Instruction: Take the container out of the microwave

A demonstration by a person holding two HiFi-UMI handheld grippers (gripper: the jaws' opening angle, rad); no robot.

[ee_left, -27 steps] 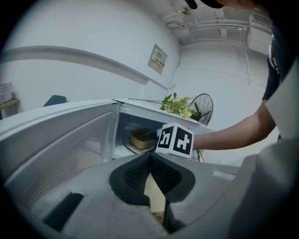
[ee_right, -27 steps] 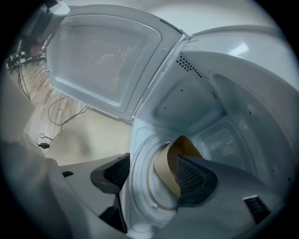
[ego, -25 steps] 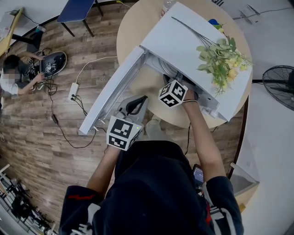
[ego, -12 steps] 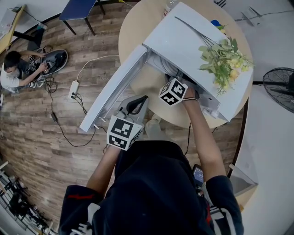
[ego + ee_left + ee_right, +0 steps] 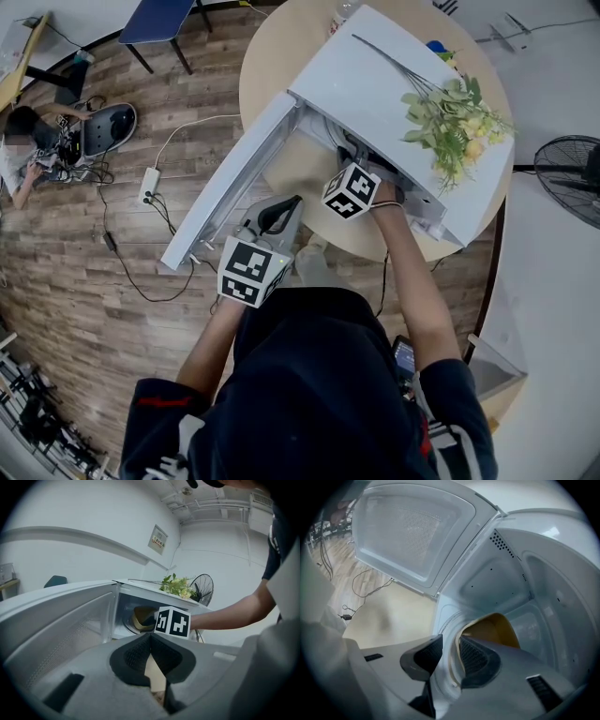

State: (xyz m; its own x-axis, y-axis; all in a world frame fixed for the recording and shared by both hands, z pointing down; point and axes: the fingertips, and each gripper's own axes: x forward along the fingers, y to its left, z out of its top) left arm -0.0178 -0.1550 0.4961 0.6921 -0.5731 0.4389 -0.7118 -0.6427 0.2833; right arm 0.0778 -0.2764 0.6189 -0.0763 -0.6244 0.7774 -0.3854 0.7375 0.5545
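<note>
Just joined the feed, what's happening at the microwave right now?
The microwave sits on a round table with its door open. The right gripper reaches inside; its jaws have just been closing and now pinch the rim of the yellow container, not yet lifted out. The left gripper hangs shut and empty outside.

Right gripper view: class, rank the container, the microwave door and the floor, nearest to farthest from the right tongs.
1. Container: its rim is between the right tongs, which have just been closing.
2. Door: open, upper left.
3. Floor: far left, beyond the door.
</note>
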